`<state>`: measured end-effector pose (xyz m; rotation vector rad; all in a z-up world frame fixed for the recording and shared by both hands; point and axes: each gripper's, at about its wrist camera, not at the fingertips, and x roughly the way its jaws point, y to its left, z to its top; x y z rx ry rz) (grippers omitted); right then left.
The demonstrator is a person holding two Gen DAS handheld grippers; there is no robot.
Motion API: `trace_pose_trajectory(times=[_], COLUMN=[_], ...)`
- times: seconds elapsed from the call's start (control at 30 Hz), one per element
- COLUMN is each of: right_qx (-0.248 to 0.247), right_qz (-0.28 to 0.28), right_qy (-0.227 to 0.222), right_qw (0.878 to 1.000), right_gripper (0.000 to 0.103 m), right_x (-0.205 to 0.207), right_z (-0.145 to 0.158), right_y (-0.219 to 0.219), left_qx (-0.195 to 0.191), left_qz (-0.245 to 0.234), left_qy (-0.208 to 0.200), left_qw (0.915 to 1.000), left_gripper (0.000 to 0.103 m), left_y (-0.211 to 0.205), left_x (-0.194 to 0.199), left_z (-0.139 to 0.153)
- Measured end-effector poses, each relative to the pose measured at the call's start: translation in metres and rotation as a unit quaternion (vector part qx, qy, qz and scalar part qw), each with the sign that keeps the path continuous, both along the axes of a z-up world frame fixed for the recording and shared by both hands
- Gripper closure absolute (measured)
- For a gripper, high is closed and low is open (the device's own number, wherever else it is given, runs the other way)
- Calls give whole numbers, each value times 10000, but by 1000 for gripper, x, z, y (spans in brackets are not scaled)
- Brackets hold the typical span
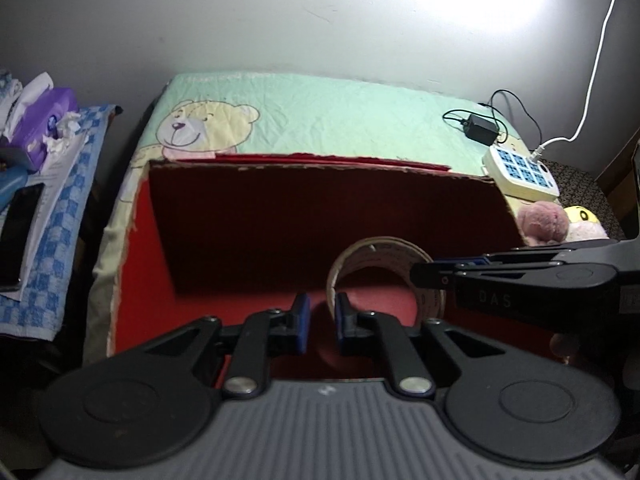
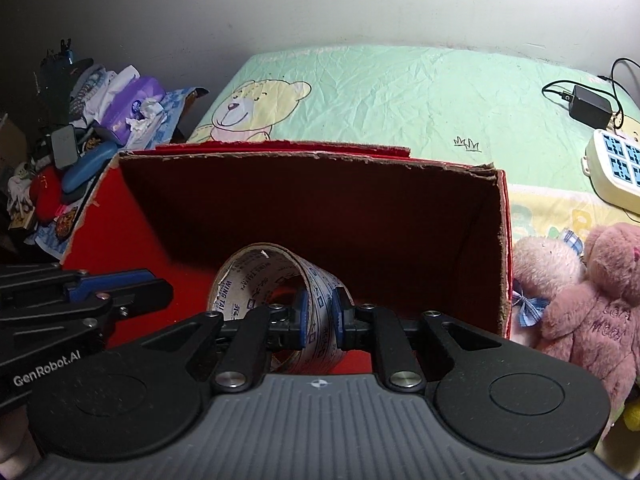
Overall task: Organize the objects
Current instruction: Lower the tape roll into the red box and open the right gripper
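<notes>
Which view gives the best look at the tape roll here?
The right wrist view: the tape roll sits close and central, its printed inner side readable, pinched through its wall by the right gripper over the red box. The left wrist view shows the roll smaller, dimmer and partly covered by the right gripper.

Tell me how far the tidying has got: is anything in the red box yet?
Nothing loose shows in the red box. In hand: the right gripper is shut on the wall of the tape roll, held over the box opening. The left gripper is shut and empty. Left: releasing the roll inside; the pink plush toys beside the box are perhaps next.
</notes>
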<state>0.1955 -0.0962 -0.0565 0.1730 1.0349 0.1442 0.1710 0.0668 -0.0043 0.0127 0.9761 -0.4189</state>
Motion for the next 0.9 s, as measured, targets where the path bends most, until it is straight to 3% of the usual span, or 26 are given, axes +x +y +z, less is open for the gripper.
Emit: trace_pose_trajectory(times=[0.27, 0.43, 0.53, 0.7, 0.83, 0.9], right_qx=[-73, 83, 699, 1769, 2232, 2148], right_qz=[-225, -256, -176, -33, -41, -19], right_qy=[152, -71, -151, 284, 712, 818], right_qw=[9996, 9996, 9973, 9838, 9722, 9732], right_gripper=[86, 81, 80, 81, 81, 81], right_x=[10, 4, 2, 5, 10, 10], right_z=[-10, 0, 8, -2, -18, -21], right_y=[-10, -16, -19, -8, 7, 14], left_qx=[568, 793, 905, 954, 931, 856], left_qz=[259, 285, 352, 673, 857, 996], left_qy=[-23, -90, -78, -36, -146, -148], left_qw=[9981, 9964, 9952, 9932, 9919, 9912], left_gripper=[90, 90, 89, 89, 87, 87], left_y=[-2, -8, -8, 0, 3, 7], left_x=[21, 27, 31, 38, 36, 36], left_z=[-18, -24, -30, -40, -38, -37])
